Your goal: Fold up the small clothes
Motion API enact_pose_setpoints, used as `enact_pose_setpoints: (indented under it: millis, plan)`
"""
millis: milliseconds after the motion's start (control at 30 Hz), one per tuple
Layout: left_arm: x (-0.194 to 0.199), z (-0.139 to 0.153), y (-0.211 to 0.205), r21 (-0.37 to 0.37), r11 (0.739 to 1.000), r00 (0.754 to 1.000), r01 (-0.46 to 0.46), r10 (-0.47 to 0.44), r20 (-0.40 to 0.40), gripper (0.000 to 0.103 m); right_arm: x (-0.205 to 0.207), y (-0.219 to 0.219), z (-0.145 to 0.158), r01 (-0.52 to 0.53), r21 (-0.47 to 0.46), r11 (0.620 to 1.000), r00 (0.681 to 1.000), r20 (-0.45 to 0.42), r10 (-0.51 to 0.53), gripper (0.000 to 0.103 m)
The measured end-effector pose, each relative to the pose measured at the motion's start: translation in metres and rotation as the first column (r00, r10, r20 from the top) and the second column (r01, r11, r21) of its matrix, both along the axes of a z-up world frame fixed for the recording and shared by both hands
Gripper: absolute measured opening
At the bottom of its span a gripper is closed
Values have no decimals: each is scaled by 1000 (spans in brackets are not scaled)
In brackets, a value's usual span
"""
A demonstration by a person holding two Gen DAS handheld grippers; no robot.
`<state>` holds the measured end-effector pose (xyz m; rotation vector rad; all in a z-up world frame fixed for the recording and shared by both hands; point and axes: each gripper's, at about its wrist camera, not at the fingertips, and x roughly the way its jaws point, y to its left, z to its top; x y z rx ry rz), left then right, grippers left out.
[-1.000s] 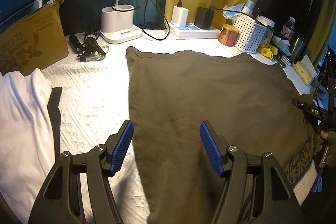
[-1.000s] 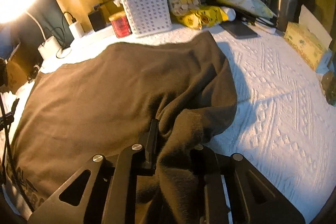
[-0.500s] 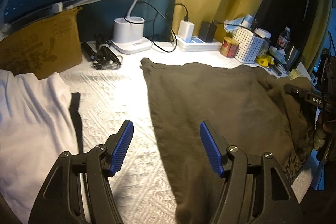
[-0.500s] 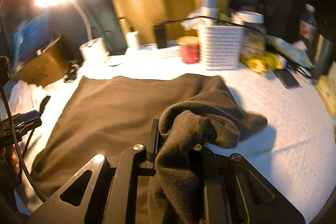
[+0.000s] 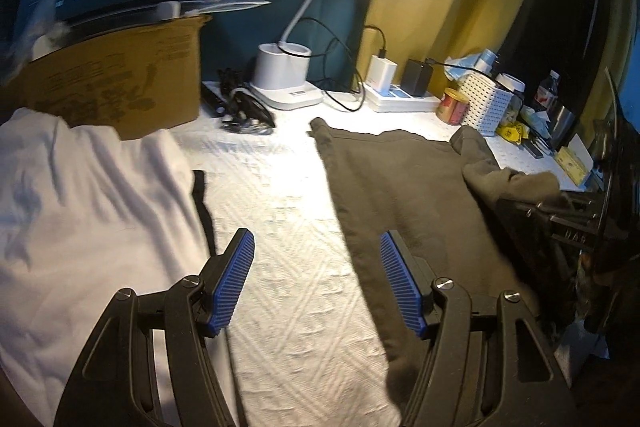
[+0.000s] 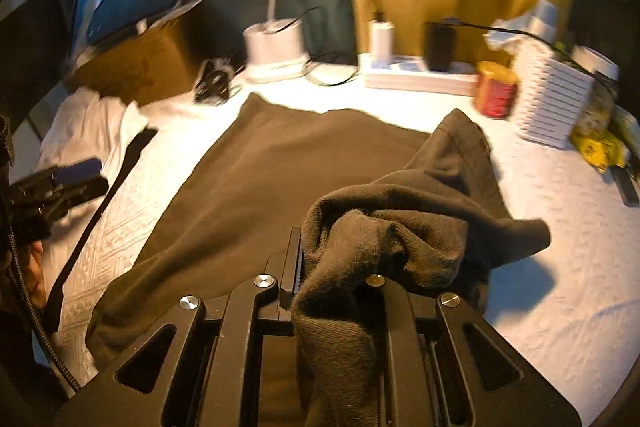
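Left wrist view: nearest to us, the left gripper [image 5: 316,281] hangs with its blue ribbed pads [image 5: 231,287] spread wide and nothing between them, above the white textured table cover [image 5: 280,227]. Its right pad stands over the near left edge of the dark olive-brown knit garment [image 5: 400,187], which lies spread flat on the cover. To the left we see a white cloth [image 5: 80,207] with a thin black strap [image 5: 202,203] along its edge. At the far right the right gripper [image 5: 560,223] appears dark and blurred, with a bunch of the garment raised at it. Farther back stand a brown cardboard box [image 5: 120,87], a tangle of black cables [image 5: 244,107], the white lamp base [image 5: 284,79], a white power strip [image 5: 400,99] with plugged chargers, a red tin [image 5: 452,105] and a white perforated basket [image 5: 486,107]. The lamp glare washes out the top of the frame.

Right wrist view: we find the right gripper [image 6: 336,267] clamped on the garment's [image 6: 280,167] right-hand edge; the fabric bulges over the fingers and hides the right one almost wholly. The lifted fold stands above the flat part and casts a shadow on the cover [image 6: 560,267]. At the left edge the left gripper [image 6: 64,183] is cut off and blurred. Beyond lie the cloth [image 6: 92,123], box [image 6: 136,71], lamp base [image 6: 276,47], tin [image 6: 496,91] and basket [image 6: 552,99], all softened by motion blur.
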<state>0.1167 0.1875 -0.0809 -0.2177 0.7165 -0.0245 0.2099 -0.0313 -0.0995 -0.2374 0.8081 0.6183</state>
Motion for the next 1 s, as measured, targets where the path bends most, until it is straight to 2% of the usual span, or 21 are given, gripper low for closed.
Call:
enact_pose_setpoints:
  millis: [133,200,300,333,500,667,800,1000]
  plan:
    - [-8,0,10,-2,1000,1000,-23,23,2,66,-3,22,-15,-24,-73,997,999,-32,22,16]
    - [-13,-1,14,-6,999,999,-34,34,-1,66,-6,29,-17,-42,-99,994,998,-47,37,21]
    - [-17,-5,18,-9,999,999,-48,48,-15,66,-17,47,-16,-121,-121,985,990,-84,112,56]
    - [-19,-6,19,-10,999,998,-53,53,-18,66,-22,51,-14,-144,-117,983,988,-81,135,59]
    - [-24,-8,21,-17,997,997,-77,77,-33,66,-52,72,0,-284,-10,959,949,-143,280,59]
    - [-27,-5,14,-22,996,996,-83,83,-34,66,-81,69,31,-360,116,926,922,-109,372,59]
    - [-26,4,-3,-17,999,999,-48,48,-17,66,-87,48,49,-332,152,931,938,-50,343,59]
    - [-13,13,-48,-28,997,998,68,-69,-8,66,-66,-7,55,-171,137,976,985,2,173,59]
